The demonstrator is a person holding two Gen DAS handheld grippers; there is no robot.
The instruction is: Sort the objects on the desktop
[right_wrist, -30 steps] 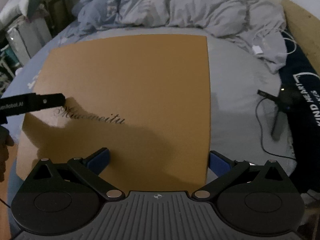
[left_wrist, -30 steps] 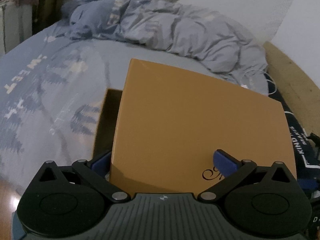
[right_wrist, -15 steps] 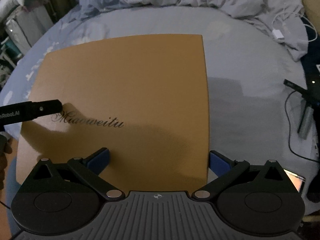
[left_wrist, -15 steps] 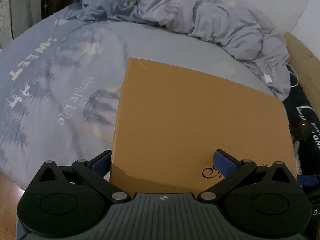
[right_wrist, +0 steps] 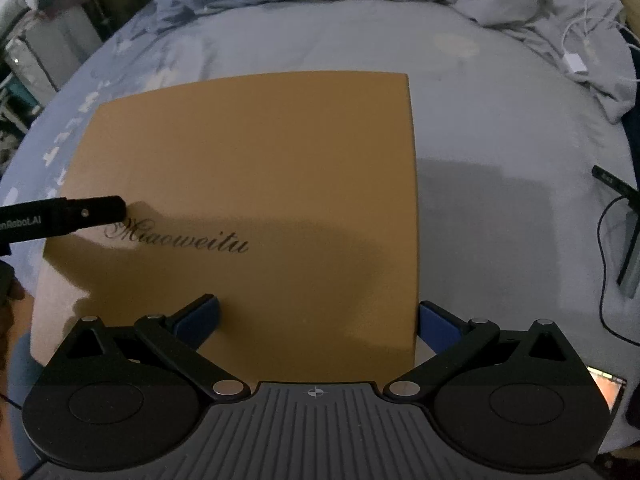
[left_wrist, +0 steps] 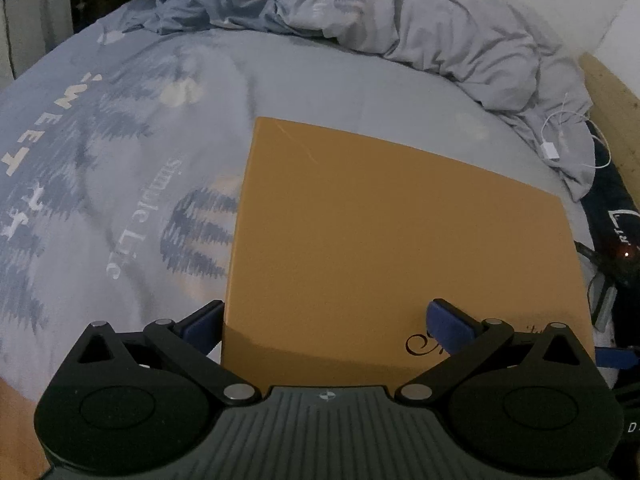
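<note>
A flat tan box lid (left_wrist: 400, 232) with black script lettering is held over the bed. My left gripper (left_wrist: 326, 320) is shut on its near left corner, one blue pad outside the left edge and one on top. My right gripper (right_wrist: 316, 318) is shut on its near right corner, one pad on top and one outside the right edge. The lid also shows in the right wrist view (right_wrist: 256, 184), where the left gripper's black finger (right_wrist: 80, 214) lies on its left edge. What lies under the lid is hidden.
The bed has a grey-blue printed sheet (left_wrist: 100, 168) and a crumpled duvet (left_wrist: 400, 24) at the far end. A white charger and cable (left_wrist: 554, 152) lie at the right. A dark stand with a cable (right_wrist: 624, 240) and a lit phone screen (right_wrist: 606, 386) are at the right.
Both grippers have carried the lid forward and lower over the bed. The open brown box that showed under the lid's left edge is no longer in sight.
</note>
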